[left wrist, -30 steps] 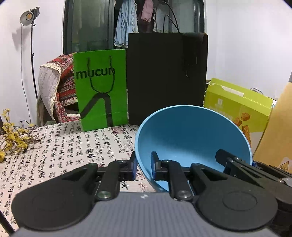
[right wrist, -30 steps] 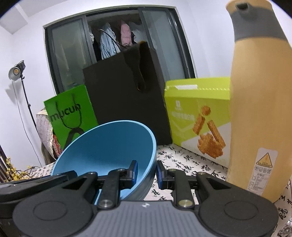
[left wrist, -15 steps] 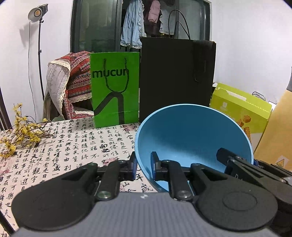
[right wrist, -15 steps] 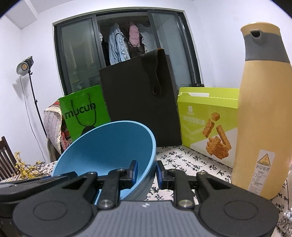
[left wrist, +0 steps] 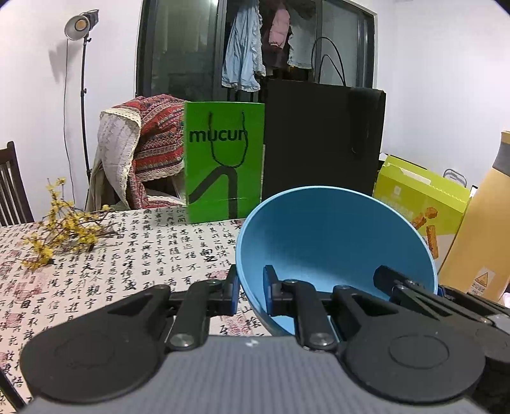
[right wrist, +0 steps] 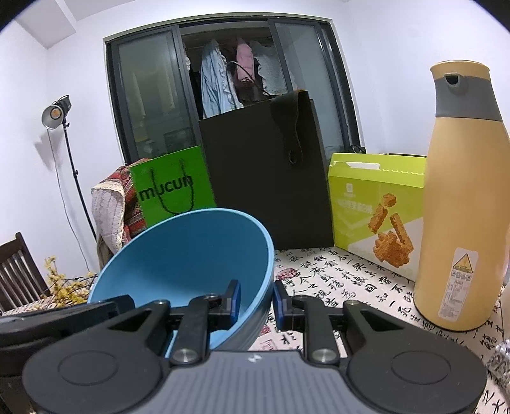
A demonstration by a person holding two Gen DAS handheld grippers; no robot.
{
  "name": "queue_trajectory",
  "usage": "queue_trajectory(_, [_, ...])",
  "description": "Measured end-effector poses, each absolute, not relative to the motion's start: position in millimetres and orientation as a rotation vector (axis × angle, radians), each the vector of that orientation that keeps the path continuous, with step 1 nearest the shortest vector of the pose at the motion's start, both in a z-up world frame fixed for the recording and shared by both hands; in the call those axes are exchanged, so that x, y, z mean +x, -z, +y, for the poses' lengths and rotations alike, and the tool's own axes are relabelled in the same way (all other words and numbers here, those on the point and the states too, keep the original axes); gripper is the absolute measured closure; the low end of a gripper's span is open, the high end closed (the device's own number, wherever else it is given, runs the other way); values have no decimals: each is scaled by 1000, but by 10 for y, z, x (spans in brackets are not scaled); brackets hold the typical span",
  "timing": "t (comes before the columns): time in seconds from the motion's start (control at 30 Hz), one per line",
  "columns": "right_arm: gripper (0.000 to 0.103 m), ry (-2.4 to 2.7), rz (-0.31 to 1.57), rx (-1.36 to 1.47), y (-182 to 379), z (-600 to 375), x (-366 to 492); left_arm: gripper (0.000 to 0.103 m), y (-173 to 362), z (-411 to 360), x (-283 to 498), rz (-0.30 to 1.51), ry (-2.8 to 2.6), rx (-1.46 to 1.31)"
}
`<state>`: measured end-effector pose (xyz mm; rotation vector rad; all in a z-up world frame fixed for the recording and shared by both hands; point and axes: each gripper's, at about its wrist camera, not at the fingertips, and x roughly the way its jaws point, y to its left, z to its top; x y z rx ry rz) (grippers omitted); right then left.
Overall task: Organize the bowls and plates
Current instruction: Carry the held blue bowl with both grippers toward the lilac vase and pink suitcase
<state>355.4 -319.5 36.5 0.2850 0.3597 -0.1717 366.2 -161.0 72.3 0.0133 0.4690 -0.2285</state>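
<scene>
My table (left wrist: 95, 274) is covered with a cloth printed in black calligraphy, and a sprig of yellow flowers (left wrist: 60, 229) lies on it off to my left. Along the far edge stand a green paper bag (left wrist: 224, 165), a taller black bag (left wrist: 322, 143) just beside it, and a lime-green snack box (right wrist: 376, 203); a tan flask with a grey collar (right wrist: 462, 197) stands upright on the cloth near my right side. Behind the table a patterned blanket is draped over a chair (left wrist: 140, 156), a lamp on a stand (left wrist: 79, 25) is against the white wall, and clothes hang behind dark sliding glass doors (right wrist: 229, 79). I hold the blue bowl (left wrist: 334, 248) tilted, its opening toward me, above the table between both hands. My left tongs (left wrist: 250, 294) are nearly pressed together, pinching the bowl's left rim, one pad inside and one outside. My right tongs (right wrist: 256, 301) are likewise narrowed, pinching the right rim the same way.
</scene>
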Motion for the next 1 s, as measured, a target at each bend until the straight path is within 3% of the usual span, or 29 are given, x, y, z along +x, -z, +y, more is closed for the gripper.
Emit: queue_trajectory(1.0, [82,101,368,247,-458,-2493,3071,88,-755,-907,3097,464,167,-28])
